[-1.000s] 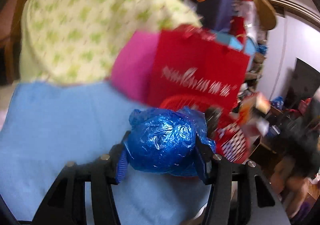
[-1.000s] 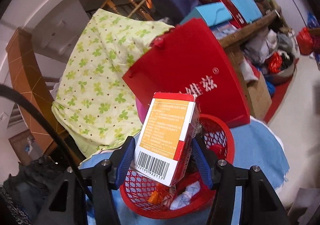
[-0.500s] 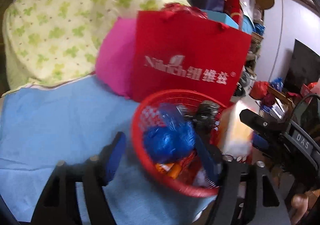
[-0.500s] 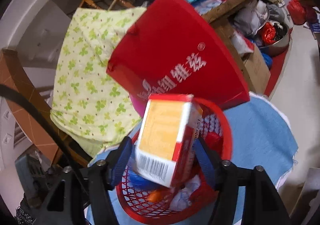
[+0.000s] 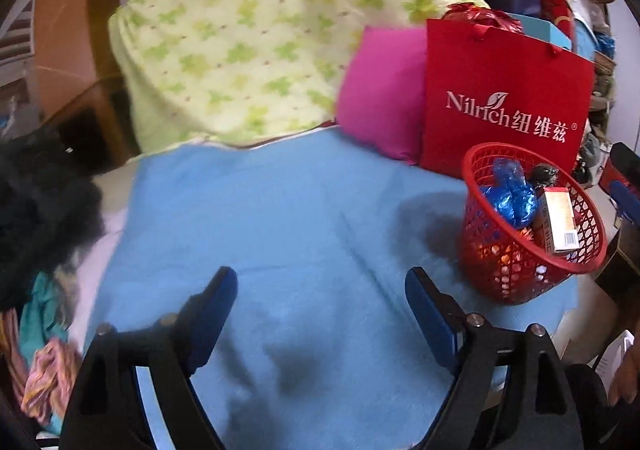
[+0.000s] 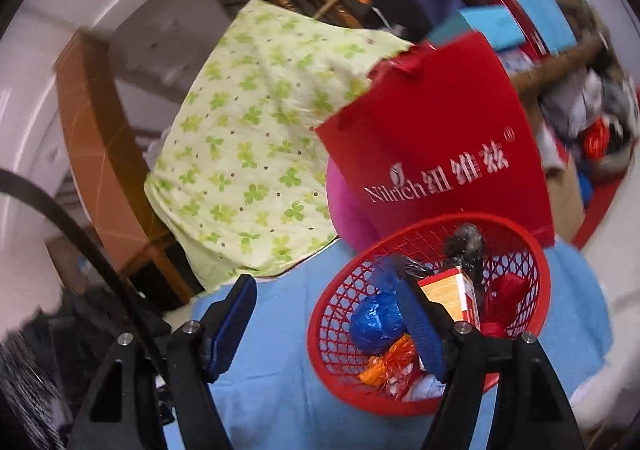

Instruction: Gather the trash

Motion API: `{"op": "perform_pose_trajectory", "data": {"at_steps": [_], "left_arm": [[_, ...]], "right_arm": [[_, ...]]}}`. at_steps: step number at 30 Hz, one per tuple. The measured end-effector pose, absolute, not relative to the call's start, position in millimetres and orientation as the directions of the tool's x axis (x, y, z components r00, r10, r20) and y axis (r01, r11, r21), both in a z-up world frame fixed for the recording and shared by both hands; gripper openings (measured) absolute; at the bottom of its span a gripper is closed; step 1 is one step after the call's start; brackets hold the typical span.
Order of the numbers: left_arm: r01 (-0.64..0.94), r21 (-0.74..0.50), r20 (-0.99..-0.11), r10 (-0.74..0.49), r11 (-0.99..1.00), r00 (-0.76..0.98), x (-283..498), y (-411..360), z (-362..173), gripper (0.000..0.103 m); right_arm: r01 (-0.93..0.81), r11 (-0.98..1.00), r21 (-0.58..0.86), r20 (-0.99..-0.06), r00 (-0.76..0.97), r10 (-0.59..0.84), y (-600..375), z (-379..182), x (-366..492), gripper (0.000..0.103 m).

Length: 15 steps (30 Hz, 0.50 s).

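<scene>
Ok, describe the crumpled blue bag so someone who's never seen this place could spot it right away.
Find the tall red gift bag with white lettering; the red mesh basket stands in front of it on the blue cloth. Inside, beside the orange-and-white carton, the blue bag is the only shiny, crinkled blue ball.

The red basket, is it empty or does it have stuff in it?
Not empty: the red basket holds a blue wrapper ball, a box and other scraps.

Indoor light, moderate and diffuse. Soft dark shadows on the blue cloth (image 5: 280,217), left wrist view. Both views motion-blurred, worst toward the rims; floral fabric (image 6: 256,145) smeared. Strong fisheye bending, black vignette at corners. Mild glare on white wall (image 6: 36,61).
</scene>
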<state>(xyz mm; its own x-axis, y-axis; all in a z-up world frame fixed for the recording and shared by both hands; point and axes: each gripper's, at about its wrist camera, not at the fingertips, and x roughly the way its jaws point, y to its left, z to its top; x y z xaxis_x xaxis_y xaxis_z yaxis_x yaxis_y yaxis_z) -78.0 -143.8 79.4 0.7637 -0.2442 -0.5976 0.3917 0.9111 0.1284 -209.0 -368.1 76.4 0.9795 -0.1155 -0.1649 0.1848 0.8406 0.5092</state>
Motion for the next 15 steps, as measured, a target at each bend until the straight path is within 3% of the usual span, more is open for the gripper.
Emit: {"op": "perform_pose_trajectory", "data": {"at_steps": [8,15], "left_arm": [[0.326,0.143,-0.613,-0.176,0.934,0.770,-103.7,-131.1,92.0,0.087],[0.292,0.194,-0.583,-0.129,0.937,0.802,-131.4,-136.8,109.9,0.087]], "right_arm": [[0.255,0.854,0.453,-0.271,0.952,-0.140,-335.0,98.3,-224.9,0.076],[0.272,0.877,0.396,-0.288,0.944,-0.163,-318.9,109.4,-248.2,0.076]]}}
